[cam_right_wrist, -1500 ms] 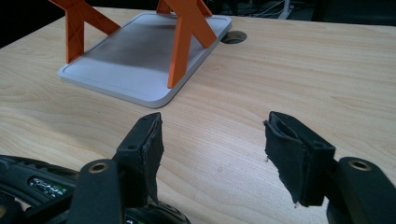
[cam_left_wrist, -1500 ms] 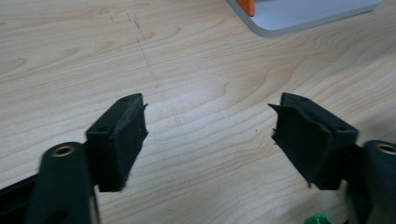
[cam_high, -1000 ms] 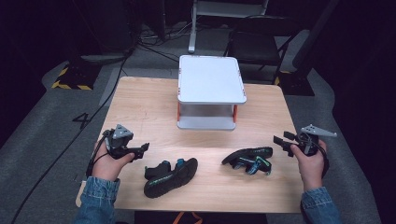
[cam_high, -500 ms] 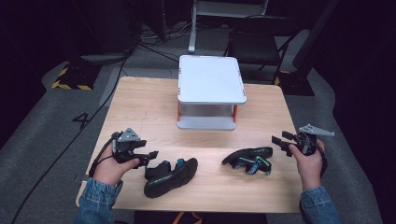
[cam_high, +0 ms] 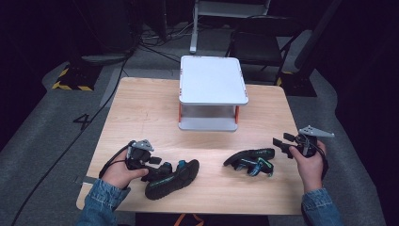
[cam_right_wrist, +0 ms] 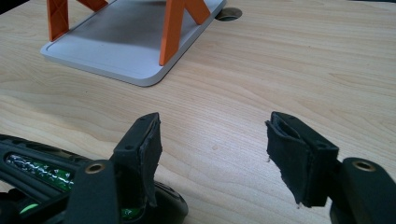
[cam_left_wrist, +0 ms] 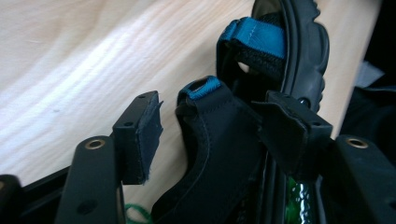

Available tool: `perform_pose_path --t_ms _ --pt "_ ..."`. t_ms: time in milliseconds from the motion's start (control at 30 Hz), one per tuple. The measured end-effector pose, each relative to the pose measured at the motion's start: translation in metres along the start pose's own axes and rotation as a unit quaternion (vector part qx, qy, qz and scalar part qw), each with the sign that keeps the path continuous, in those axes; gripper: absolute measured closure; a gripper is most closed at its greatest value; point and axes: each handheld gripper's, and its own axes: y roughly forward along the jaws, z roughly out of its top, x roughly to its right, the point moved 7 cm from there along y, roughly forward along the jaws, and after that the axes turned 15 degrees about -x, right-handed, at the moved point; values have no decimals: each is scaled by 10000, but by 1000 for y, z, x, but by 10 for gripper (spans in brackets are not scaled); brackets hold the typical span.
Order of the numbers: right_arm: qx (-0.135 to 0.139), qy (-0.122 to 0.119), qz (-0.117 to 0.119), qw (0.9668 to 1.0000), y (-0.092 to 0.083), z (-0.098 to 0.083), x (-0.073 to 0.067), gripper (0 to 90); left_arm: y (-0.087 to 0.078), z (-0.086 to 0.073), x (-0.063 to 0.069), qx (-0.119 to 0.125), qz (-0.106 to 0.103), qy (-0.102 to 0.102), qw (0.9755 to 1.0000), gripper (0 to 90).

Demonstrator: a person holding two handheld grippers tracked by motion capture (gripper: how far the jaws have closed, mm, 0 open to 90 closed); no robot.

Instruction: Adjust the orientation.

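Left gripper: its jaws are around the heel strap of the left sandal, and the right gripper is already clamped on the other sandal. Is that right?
Not quite. The left gripper does straddle the left sandal at the heel strap, its jaws having just been closing. But the right gripper is open over bare table, as the right gripper view shows; the other sandal lies beside it, ungripped.

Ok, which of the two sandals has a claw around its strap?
The left sandal: the left claw straddles its heel strap. The right sandal lies untouched.
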Motion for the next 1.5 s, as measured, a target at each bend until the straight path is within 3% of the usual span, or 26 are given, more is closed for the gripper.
perform_pose_path --t_ms 67,100,133,200,300,400,467,667,767,800,833,867,900,1000,1100,1133,1167,1200,1233,1300,1333,1400,1500 --pt "-1 26 17 10000 0 0 0 359 3 -3 0 44 -402 -185 9990 385" --pt "-1 26 17 10000 0 0 0 359 3 -3 0 44 -402 -185 9990 384" --pt "-7 26 17 10000 0 0 0 358 5 -6 -1 43 -768 -591 9953 378" --pt "-19 16 23 10000 1 0 -1 356 6 -8 0 -12 -935 -799 9924 378" --pt "-33 -20 32 10000 2 0 -2 355 6 -9 4 -139 -1141 -785 9903 421" --pt "-55 -5 45 10000 4 0 -2 354 6 -9 4 -164 -1131 -861 9897 447" --pt "-38 12 63 10000 4 0 -3 353 5 -8 5 -161 -1208 -996 9875 498" --pt "-46 9 64 10000 4 -1 -1 353 2 -5 9 -281 -1048 -763 9912 650" --pt "-42 13 73 10000 4 -1 -1 353 0 -2 14 -316 -1145 -694 9905 714" --pt "-47 8 63 10000 4 -1 -1 353 -2 0 18 -368 -1349 -670 9879 714" --pt "-34 20 57 10000 4 0 -1 353 -3 4 22 -295 -1445 -583 9874 767" --pt "-22 58 62 10000 3 0 -1 353 -3 7 24 -219 -1411 -537 9883 777" --pt "-10 21 46 10000 3 0 0 353 -4 9 26 -193 -1314 -524 9898 785" --pt "55 5 3 10000 1 0 1 359 -10 20 23 118 -741 -478 9960 796" --pt "123 -74 -85 9999 -3 0 0 362 -17 27 15 505 -552 -551 9957 792" --pt "123 -74 -85 9999 -3 0 0 362 -17 27 15 505 -552 -551 9957 790" --pt "205 -128 -153 9996 -8 0 -1 363 -19 30 10 694 -416 -647 9946 790" --pt "218 -119 -176 9995 -10 -1 -1 363 -20 35 0 919 65 -790 9926 789" --pt "235 -122 -200 9994 -11 -1 0 363 -20 36 -5 992 393 -870 9905 788" --pt "241 -96 -227 9994 -14 -4 1 363 -18 38 -19 1019 1137 -851 9846 783" --pt "242 -80 -238 9994 -14 -5 2 363 -15 38 -27 975 1525 -830 9800 781" --pt "232 -70 -262 9994 -15 -7 2 363 -9 37 -36 937 1814 -796 9757 780" --pt "221 -80 -282 9993 -15 -9 3 363 -5 38 -39 989 1723 -813 9767 779"
